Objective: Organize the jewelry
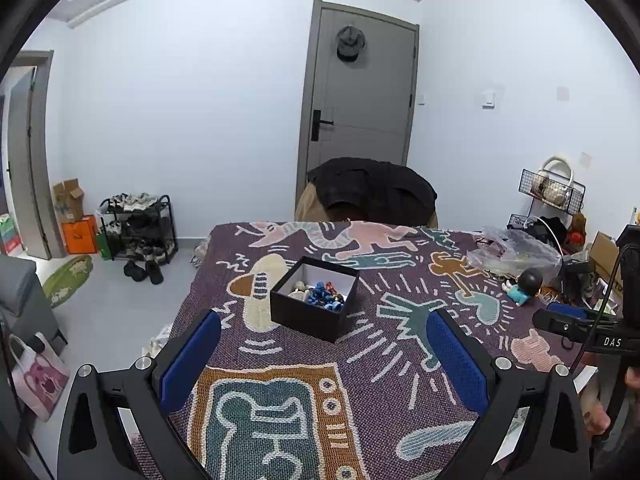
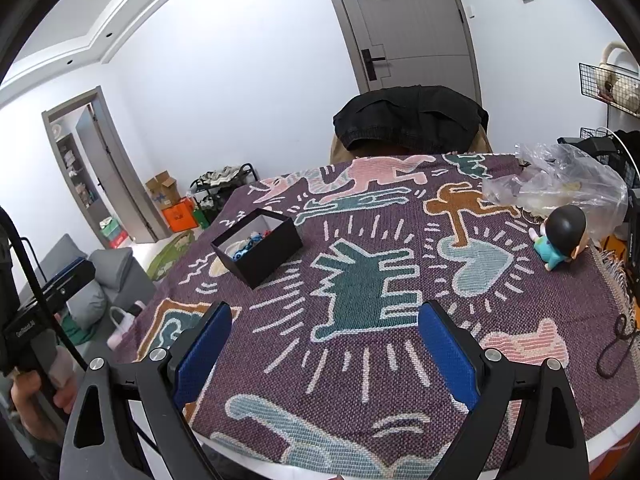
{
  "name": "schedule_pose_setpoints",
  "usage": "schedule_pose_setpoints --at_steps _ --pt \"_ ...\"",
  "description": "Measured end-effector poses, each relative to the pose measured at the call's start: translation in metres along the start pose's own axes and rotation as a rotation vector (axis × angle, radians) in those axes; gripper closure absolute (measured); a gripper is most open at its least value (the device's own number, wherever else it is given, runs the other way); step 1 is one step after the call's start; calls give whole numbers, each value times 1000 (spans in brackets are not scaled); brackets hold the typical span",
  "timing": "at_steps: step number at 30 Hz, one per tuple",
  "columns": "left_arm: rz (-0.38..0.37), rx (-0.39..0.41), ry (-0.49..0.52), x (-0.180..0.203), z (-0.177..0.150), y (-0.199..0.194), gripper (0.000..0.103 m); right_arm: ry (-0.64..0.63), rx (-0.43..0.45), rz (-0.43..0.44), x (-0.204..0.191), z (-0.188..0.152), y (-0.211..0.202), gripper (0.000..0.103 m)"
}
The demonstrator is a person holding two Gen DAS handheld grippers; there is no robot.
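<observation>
A black open box with a white lining stands on the patterned table cloth. It holds blue, white and red jewelry pieces. My left gripper is open and empty, just in front of the box. In the right wrist view the box sits far left and its jewelry shows inside. My right gripper is open and empty over the cloth, well right of the box.
A small doll in teal with a black head and a clear plastic bag lie at the table's right. A chair with a black jacket stands behind the table. A shoe rack stands on the floor, left.
</observation>
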State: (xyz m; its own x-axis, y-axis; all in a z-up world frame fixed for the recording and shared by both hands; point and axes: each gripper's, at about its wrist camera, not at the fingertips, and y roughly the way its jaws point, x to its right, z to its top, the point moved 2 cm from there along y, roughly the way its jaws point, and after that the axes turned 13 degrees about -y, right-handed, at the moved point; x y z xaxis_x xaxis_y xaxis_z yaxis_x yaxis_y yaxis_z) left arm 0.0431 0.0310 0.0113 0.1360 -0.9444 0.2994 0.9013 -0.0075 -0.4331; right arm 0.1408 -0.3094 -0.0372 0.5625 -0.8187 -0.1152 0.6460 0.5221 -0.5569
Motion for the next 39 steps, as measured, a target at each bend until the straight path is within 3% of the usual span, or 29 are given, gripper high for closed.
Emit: schedule_pose_setpoints --at_steps 39 --pt "12 -4 -1 -1 -3 1 0 39 -10 11 3 -4 6 8"
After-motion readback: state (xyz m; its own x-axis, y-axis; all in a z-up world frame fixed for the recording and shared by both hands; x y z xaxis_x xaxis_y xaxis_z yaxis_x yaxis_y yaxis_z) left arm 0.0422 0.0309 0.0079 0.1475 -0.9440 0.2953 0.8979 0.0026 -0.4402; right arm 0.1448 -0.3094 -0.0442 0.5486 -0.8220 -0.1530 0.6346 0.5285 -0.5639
